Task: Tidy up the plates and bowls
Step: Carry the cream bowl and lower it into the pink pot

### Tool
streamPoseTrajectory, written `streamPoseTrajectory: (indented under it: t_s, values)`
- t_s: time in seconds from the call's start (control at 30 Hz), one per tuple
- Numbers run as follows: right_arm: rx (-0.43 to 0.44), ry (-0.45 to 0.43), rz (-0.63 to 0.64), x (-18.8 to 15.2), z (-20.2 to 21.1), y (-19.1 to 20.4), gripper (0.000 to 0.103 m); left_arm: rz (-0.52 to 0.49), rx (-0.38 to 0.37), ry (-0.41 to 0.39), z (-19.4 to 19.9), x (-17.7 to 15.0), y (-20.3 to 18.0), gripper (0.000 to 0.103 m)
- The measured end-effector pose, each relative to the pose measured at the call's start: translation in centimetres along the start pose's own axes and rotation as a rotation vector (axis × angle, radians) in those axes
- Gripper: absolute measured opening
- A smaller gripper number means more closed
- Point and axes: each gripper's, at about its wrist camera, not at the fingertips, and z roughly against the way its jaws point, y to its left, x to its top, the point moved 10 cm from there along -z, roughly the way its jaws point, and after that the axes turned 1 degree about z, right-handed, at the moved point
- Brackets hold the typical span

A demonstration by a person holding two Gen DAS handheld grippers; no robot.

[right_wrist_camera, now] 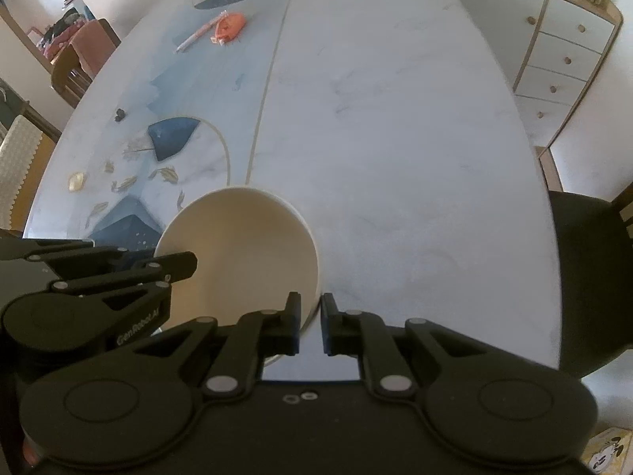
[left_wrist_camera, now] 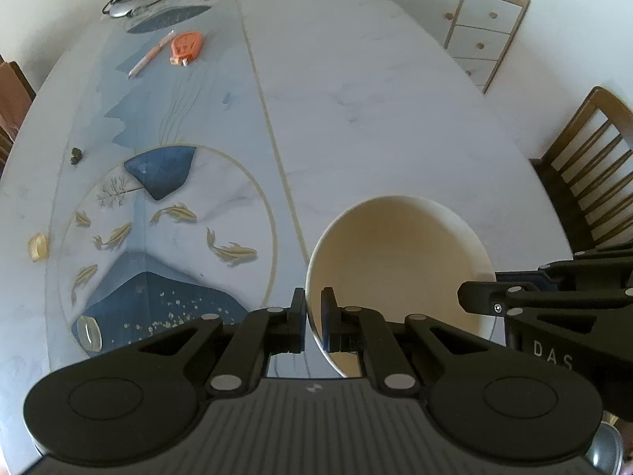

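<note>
a pale marble-look table (left_wrist_camera: 356, 79) with blue fish artwork fills the room; beyond it a white drawer cabinet (left_wrist_camera: 474, 27), beside it a slatted wooden chair (left_wrist_camera: 585, 166).

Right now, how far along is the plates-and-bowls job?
Done: nothing visibly sorted; no stack or other dishes show on the table. In hand: both grippers are shut on the cream bowl, the left gripper pinching its left rim, the right gripper its right rim. Whether the bowl is off the table is unclear. Left: carry it to its place, which neither view shows.
</note>
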Motion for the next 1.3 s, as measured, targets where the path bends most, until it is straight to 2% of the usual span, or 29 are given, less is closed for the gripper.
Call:
streamPoseTrajectory:
  t_s: [0.37,0.77,1.03,1.3]
  values:
    - [0.012,-0.061,0.0,-2.4,5.9,-1.4,0.01,0.003,-0.017,-0.04,5.1,-1.5,-3.5,0.007]
    - [0.012,-0.079,0.011,-7.0,11.3,-3.3,0.011,0.007,-0.035,-0.053,9.7,-5.3,-8.4,0.007]
    - [0.003,-0.046,0.054,-10.8,12.6,-4.3,0.011,0.009,-0.047,-0.025,10.5,-9.3,-11.3,0.007]
    - [-0.014,-0.005,0.116,-13.9,12.5,-4.4,0.012,0.042,-0.069,0.034,9.7,-12.8,-12.6,0.007]
